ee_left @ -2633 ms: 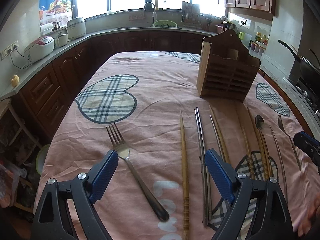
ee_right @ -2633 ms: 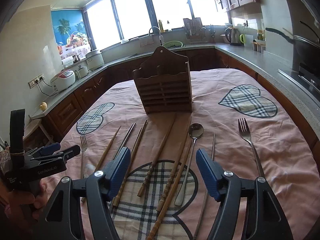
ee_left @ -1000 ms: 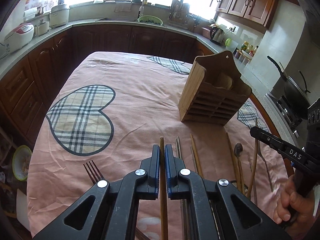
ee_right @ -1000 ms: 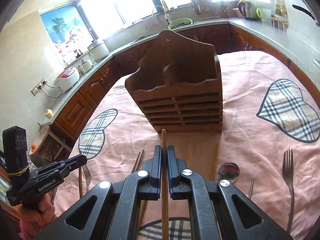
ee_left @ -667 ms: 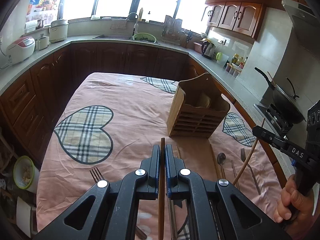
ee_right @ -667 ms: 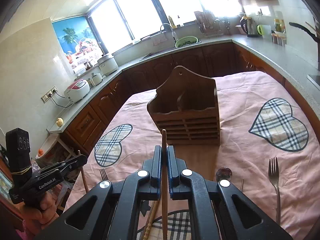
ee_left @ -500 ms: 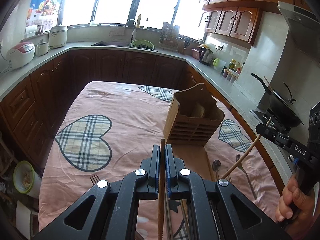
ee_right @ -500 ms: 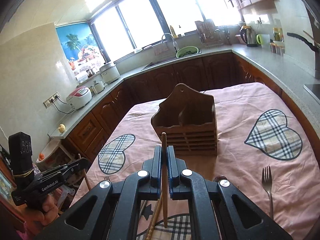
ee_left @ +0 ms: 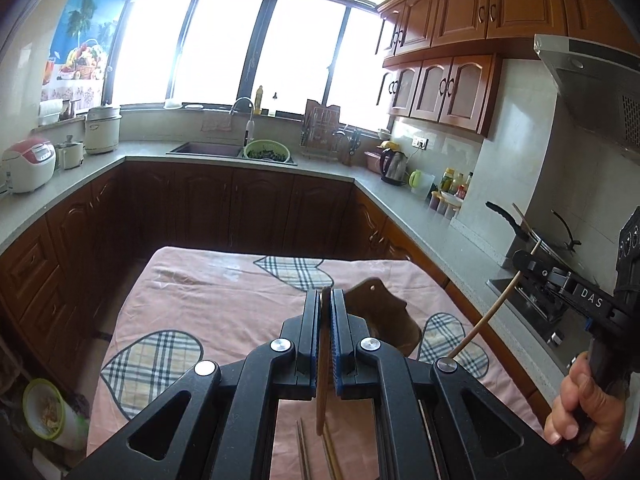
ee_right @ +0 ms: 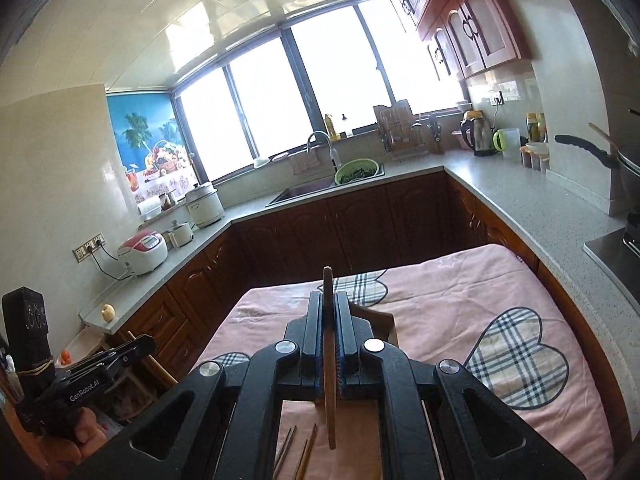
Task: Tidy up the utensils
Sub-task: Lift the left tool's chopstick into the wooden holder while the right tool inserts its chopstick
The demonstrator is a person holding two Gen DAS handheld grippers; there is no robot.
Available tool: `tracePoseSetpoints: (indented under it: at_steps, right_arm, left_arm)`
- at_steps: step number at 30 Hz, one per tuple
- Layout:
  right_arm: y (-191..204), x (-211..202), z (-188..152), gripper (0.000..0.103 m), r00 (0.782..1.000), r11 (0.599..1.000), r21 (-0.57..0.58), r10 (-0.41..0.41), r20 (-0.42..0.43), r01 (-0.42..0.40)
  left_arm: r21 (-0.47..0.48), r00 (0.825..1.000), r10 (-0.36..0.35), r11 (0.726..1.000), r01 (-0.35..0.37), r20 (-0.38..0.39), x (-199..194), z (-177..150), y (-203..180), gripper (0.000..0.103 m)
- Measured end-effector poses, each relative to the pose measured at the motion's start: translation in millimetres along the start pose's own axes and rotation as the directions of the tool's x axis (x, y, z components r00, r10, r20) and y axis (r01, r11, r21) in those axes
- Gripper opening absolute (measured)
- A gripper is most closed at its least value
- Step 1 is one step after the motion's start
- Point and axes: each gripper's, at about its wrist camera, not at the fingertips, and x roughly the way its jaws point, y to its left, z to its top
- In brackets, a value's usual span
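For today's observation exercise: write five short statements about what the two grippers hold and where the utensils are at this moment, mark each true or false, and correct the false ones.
1. The left gripper is shut on a wooden chopstick. True.
2. The right gripper is open and holds nothing. False: it is shut on a second wooden chopstick.
3. Both held chopsticks rest on the pink tablecloth. False: both hang clear above it.
4. Other chopsticks lie on the cloth. True.
5. The wooden utensil holder lies tipped on its side. False: it stands upright.

Table under pink heart-print cloth [ee_left: 224,304]; wooden utensil holder [ee_left: 384,312] standing on it; loose chopsticks [ee_left: 332,456] lying near edge.
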Motion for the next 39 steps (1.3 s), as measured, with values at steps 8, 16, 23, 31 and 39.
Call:
tracePoseSetpoints:
  at_steps: [8, 16, 23, 31, 39]
  right_arm:
    - [-10.7, 19.5, 38.6, 0.005, 0.993, 0.999, 0.003, -0.049, 0.105, 0.049]
    - [-34.9, 67.0, 28.5, 0.005, 0.994, 0.996, 0.045, -0.079, 0.071, 0.076]
    - [-59.4, 104.9, -2.7, 0.005, 0.997, 0.991, 0.113, -0.076, 0.001, 0.076]
    - [-68.8, 131.2, -19.6, 0.005, 0.997, 0.986, 0.153, -0.053, -0.055, 0.061]
    - [-70.9, 134.4, -18.9, 0.005, 0.996, 0.987, 0.14, -0.065, -0.057, 0.073]
  left_arm:
    - [-0.011, 0.995, 0.003, 1.0, -0.002, 0.103, 46.0, 30.7, 0.8, 0.004]
    - [-0.083, 0.996, 0.014, 0.997, -0.006, 0.089, 123.8, 14.0, 12.9, 0.004]
    - [-0.158, 0.999, 0.025, 0.987, -0.019, 0.036, 190.0, -8.5, 28.8, 0.004]
    - [-0.209, 1.0, 0.016, 0.978, -0.014, 0.008, 233.8, -13.7, 43.8, 0.004]
    - [-0.202, 0.999, 0.02, 0.979, -0.027, -0.036, 239.0, -13.4, 46.6, 0.008]
